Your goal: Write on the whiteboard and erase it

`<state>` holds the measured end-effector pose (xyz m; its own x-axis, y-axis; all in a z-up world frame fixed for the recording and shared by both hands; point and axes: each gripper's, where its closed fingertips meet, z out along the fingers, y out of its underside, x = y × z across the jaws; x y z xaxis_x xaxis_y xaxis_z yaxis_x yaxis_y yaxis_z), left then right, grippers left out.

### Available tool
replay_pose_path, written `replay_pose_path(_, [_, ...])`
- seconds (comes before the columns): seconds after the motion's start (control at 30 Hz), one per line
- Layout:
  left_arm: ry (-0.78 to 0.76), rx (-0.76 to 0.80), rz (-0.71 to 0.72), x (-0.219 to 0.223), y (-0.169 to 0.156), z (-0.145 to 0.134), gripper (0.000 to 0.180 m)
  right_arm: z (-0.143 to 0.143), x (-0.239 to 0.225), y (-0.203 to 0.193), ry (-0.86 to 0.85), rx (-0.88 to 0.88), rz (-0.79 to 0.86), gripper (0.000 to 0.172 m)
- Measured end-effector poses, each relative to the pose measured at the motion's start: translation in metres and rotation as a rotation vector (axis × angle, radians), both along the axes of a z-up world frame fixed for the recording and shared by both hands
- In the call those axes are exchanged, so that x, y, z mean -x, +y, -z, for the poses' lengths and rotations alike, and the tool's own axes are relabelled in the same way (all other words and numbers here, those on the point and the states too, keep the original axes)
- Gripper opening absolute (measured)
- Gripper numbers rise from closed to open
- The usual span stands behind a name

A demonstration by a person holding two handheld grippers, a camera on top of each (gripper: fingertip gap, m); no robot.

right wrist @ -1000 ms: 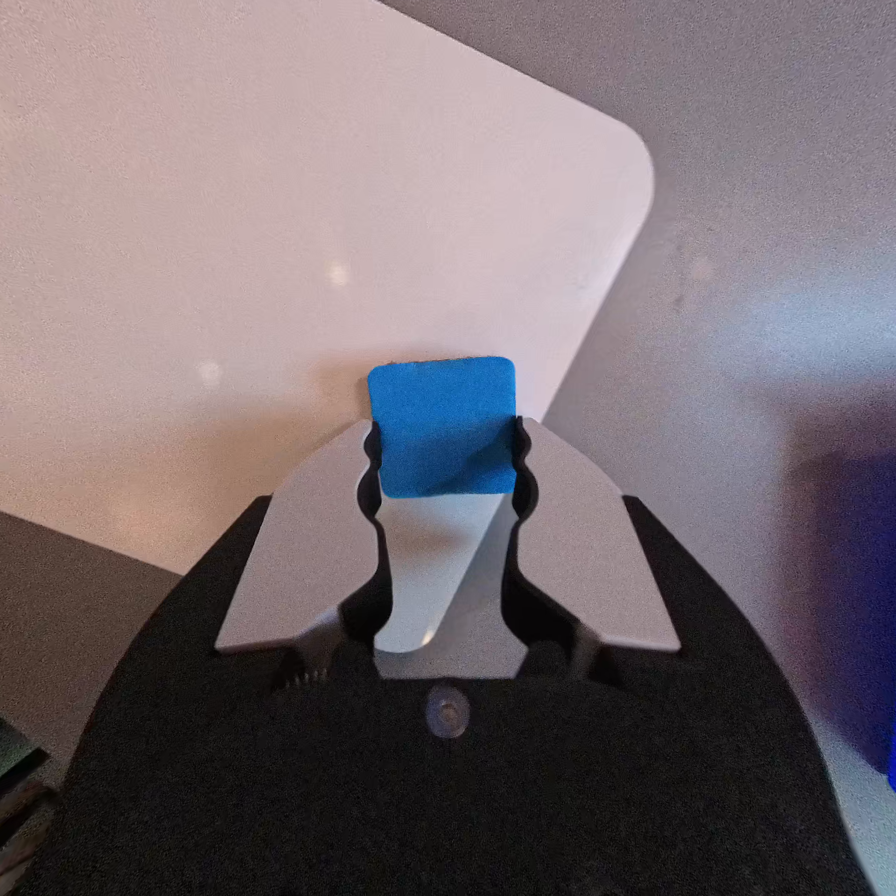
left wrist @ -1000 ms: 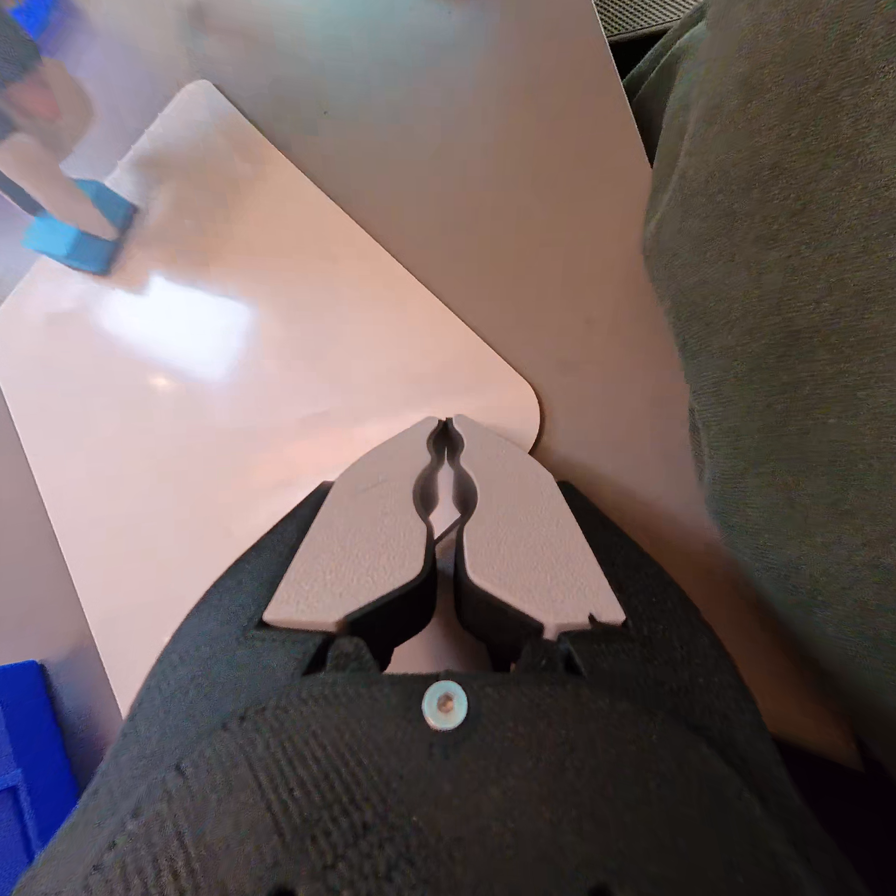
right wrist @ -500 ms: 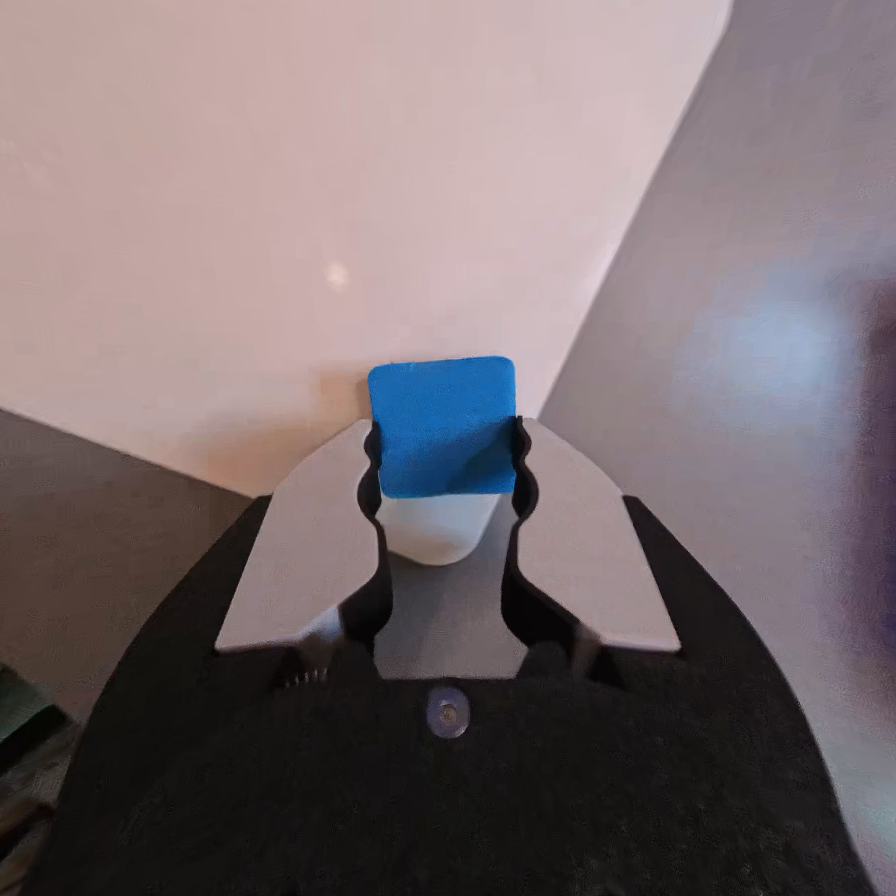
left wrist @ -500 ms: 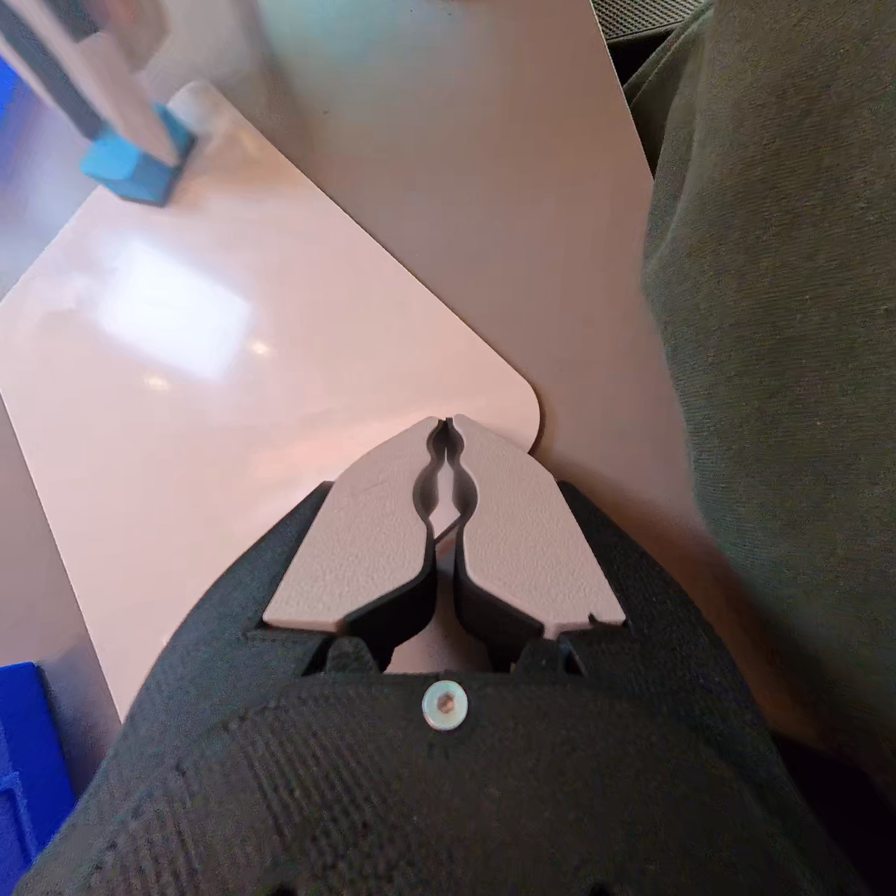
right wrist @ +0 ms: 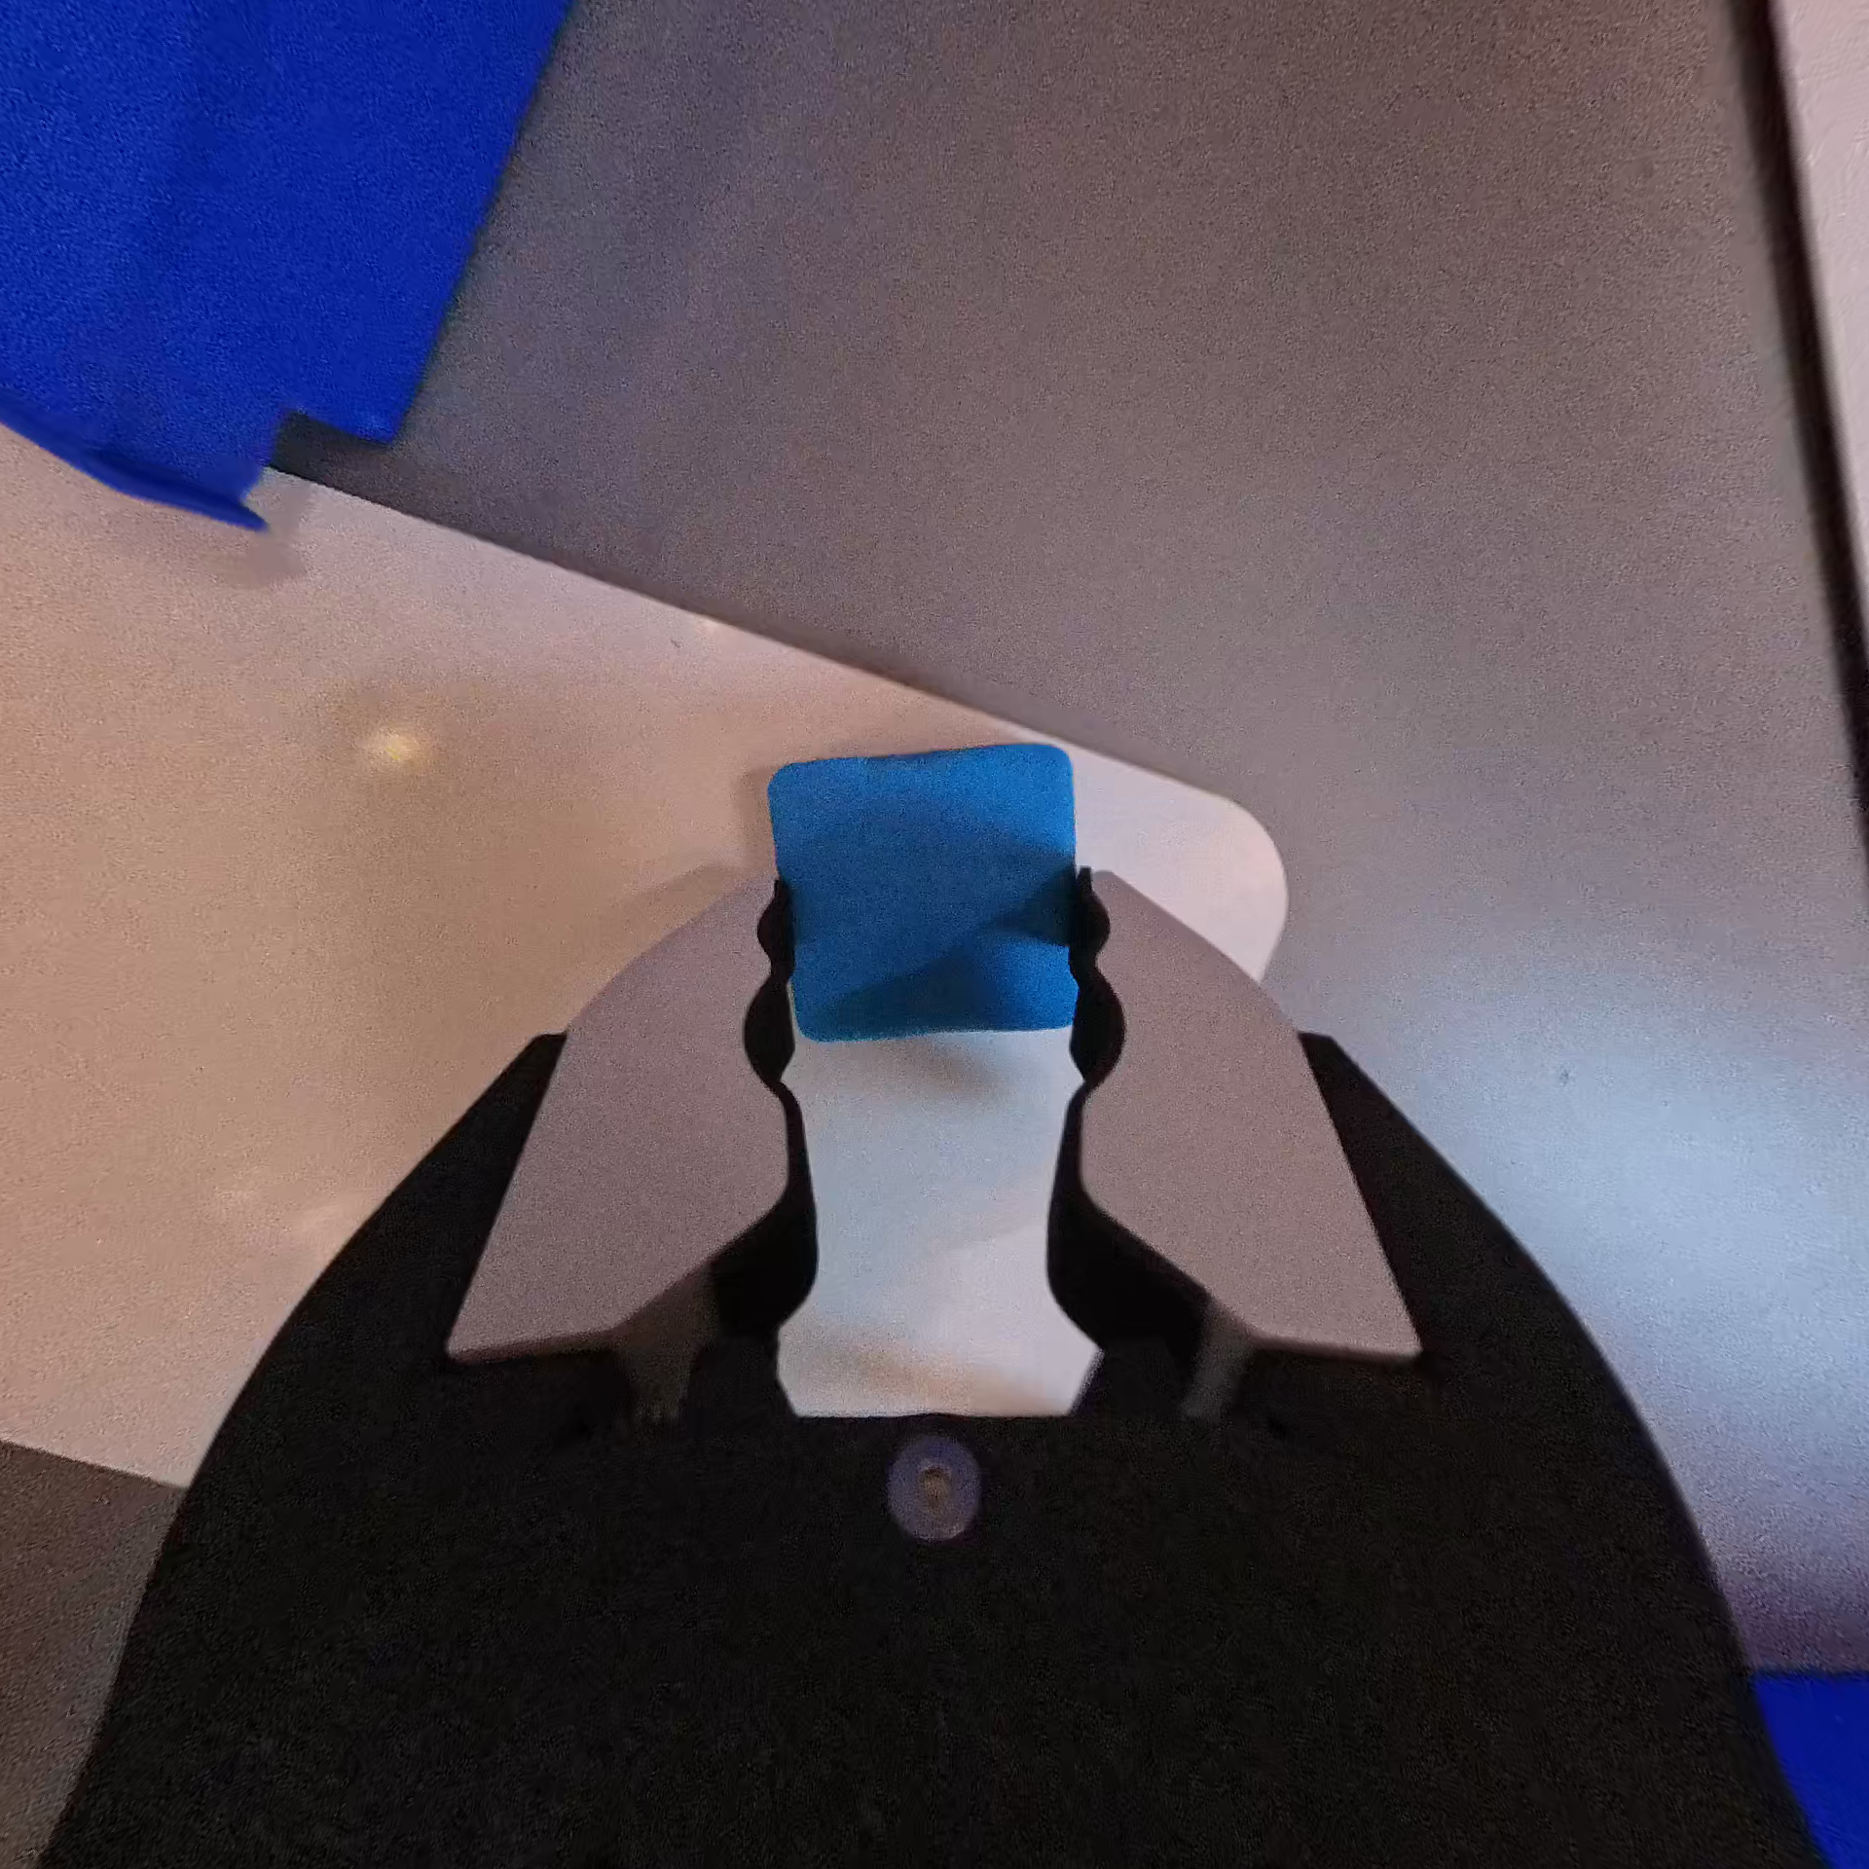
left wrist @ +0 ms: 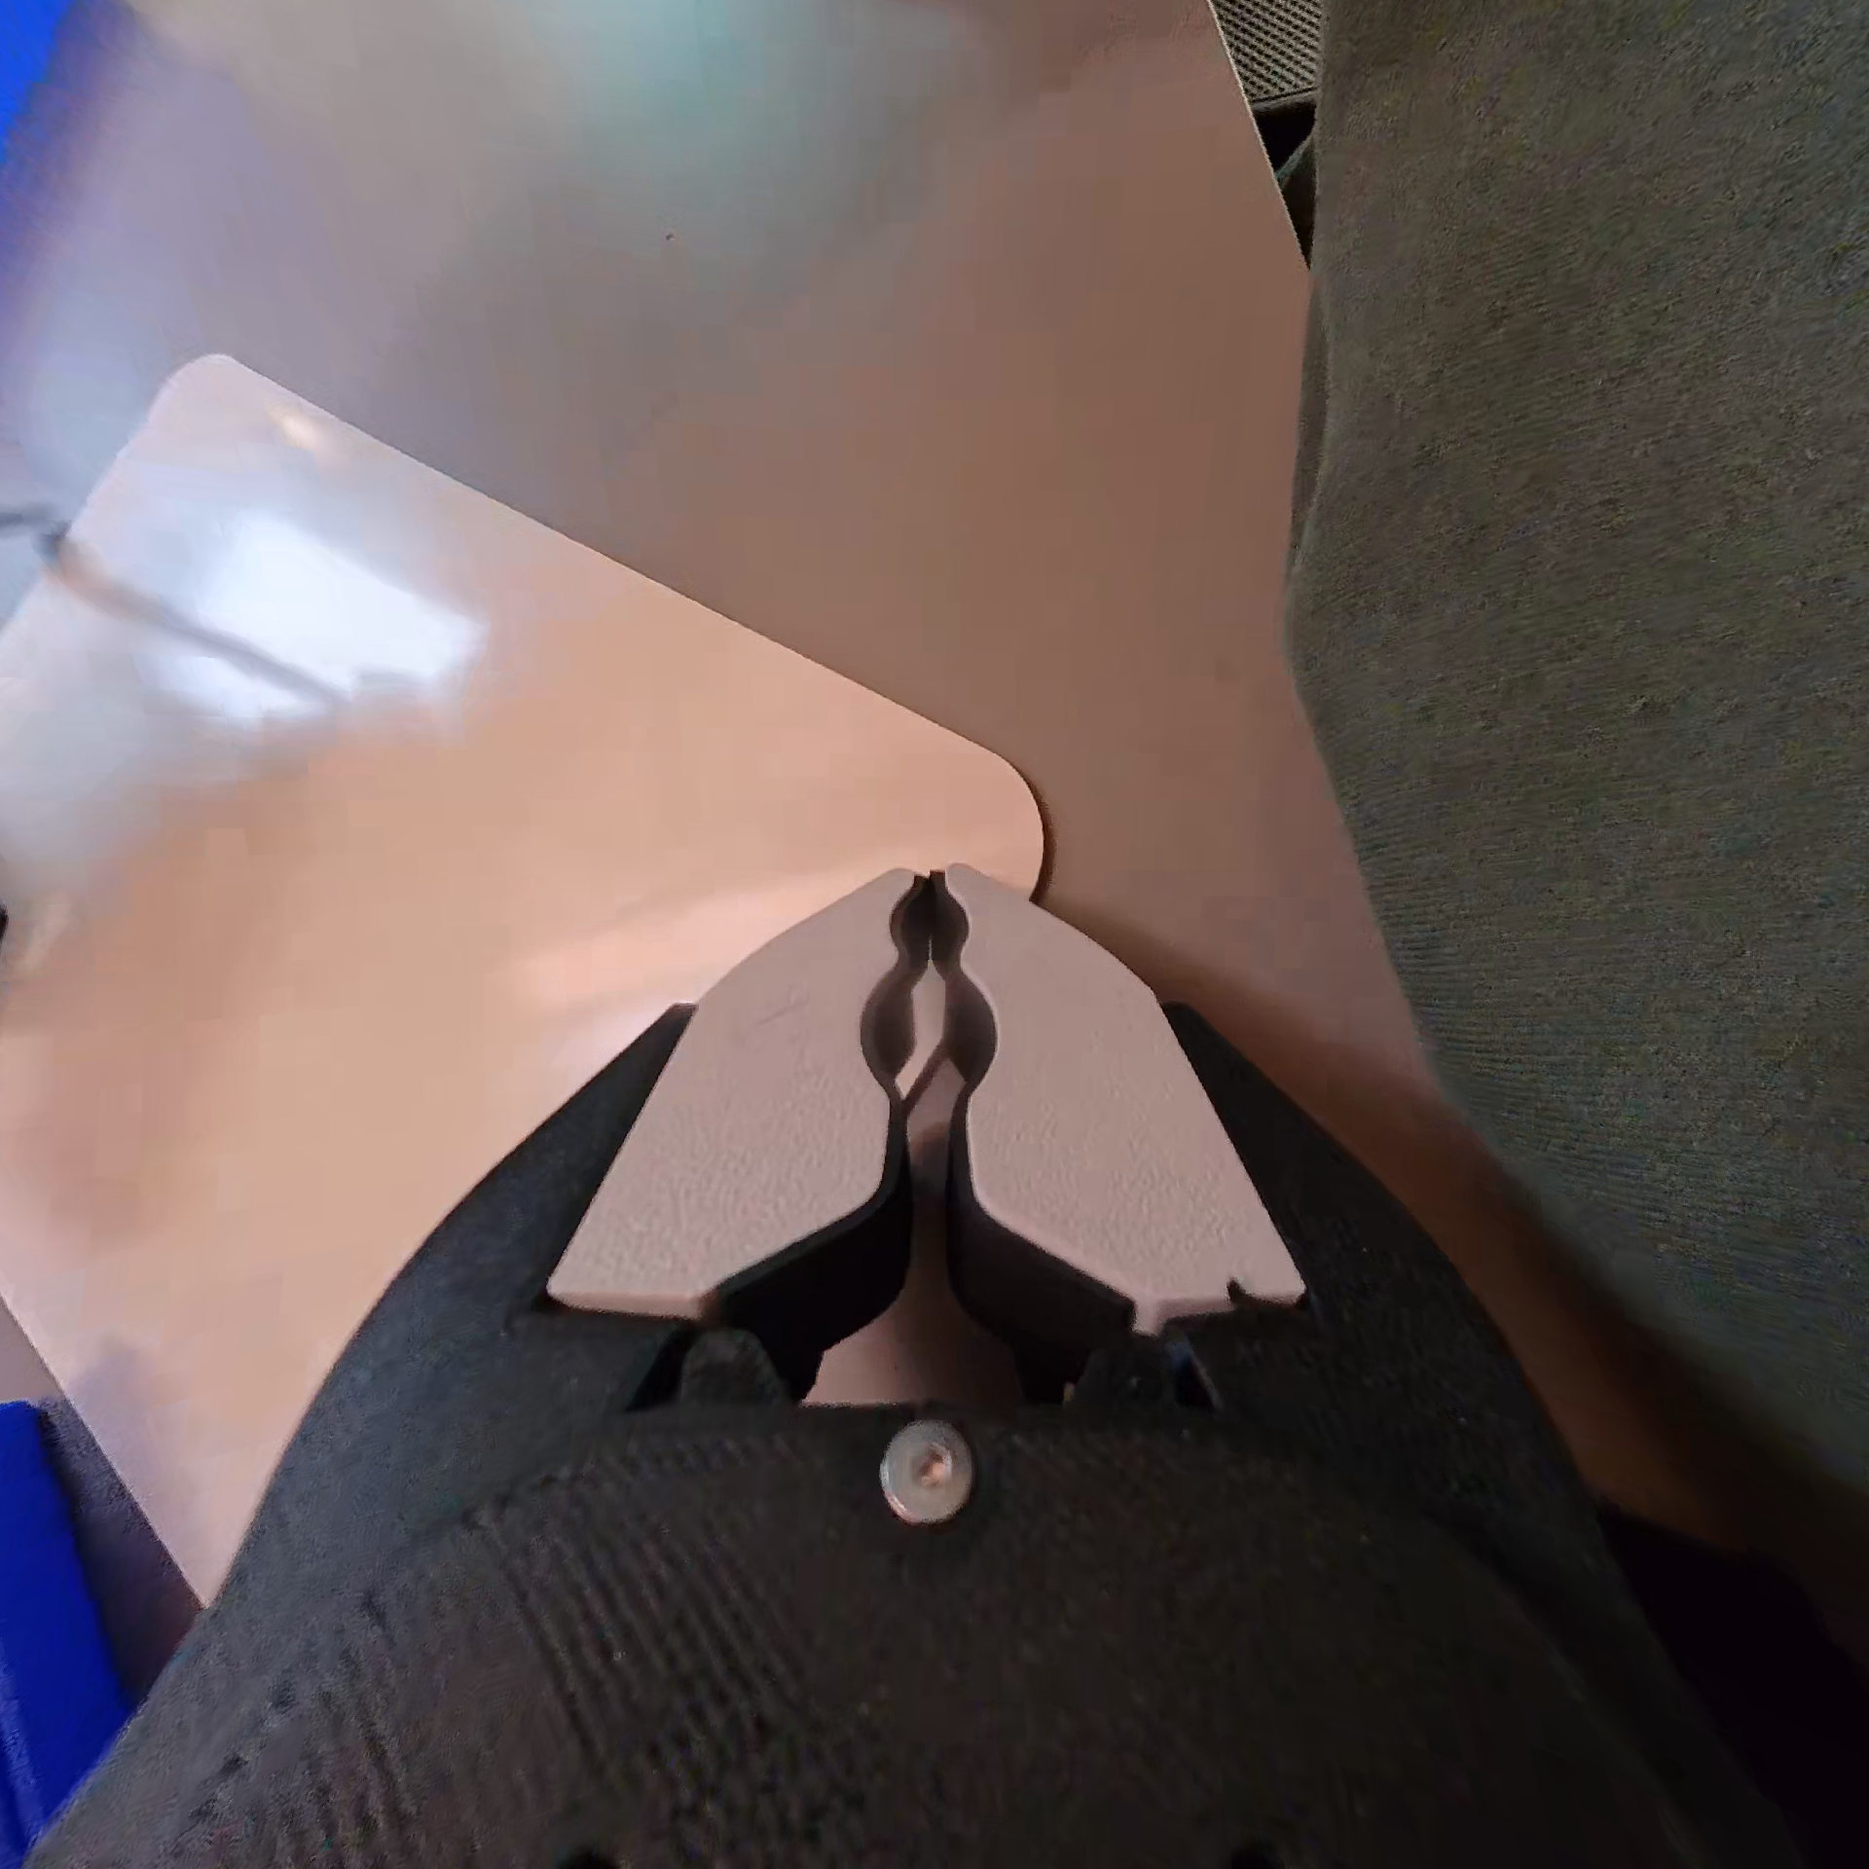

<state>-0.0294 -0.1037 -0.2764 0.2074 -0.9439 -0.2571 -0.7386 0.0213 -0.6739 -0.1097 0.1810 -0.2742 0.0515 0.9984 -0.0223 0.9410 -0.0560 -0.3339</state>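
The right gripper (right wrist: 925, 890) is clamped on a blue foam eraser (right wrist: 920, 890), squeezed at its sides by both pads, with most of the block poking out past the tips, so not much foam is actually caught. The eraser is parked over a rounded corner of the whiteboard (right wrist: 303, 910), right by the edge, and whether it's pressed onto the surface can't really be told. The left gripper (left wrist: 932, 885) is fully closed with nothing in it, tips set down at the opposite rounded corner of the whiteboard (left wrist: 506, 961), probably pinning it in place. The board looks wiped clean in both views, no marks are seen anywhere. Risks from here: if the eraser is dragged off that corner, it could catch on the rim and get twisted or pulled out of such a shallow pinch. If pressure from the left tips is eased, the glossy board could be slid across the grey table (right wrist: 1214, 354) by any sideways push. A blue bin (right wrist: 202, 202) sits near the far side and could be bumped on a wide sweep.
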Motion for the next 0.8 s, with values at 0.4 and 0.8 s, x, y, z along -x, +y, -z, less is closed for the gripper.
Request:
replay_pose_path(0.4, [-0.005,-0.006,0.002,0.0,0.0,0.0,0.001,0.0,-0.027,0.043,-0.015,-0.027,0.197,0.053])
replay_pose_path(0.8, [-0.005,-0.004,-0.003,-0.001,0.002,0.0,0.0,-0.001,-0.11,-0.199,0.023,0.03,-0.189,0.053])
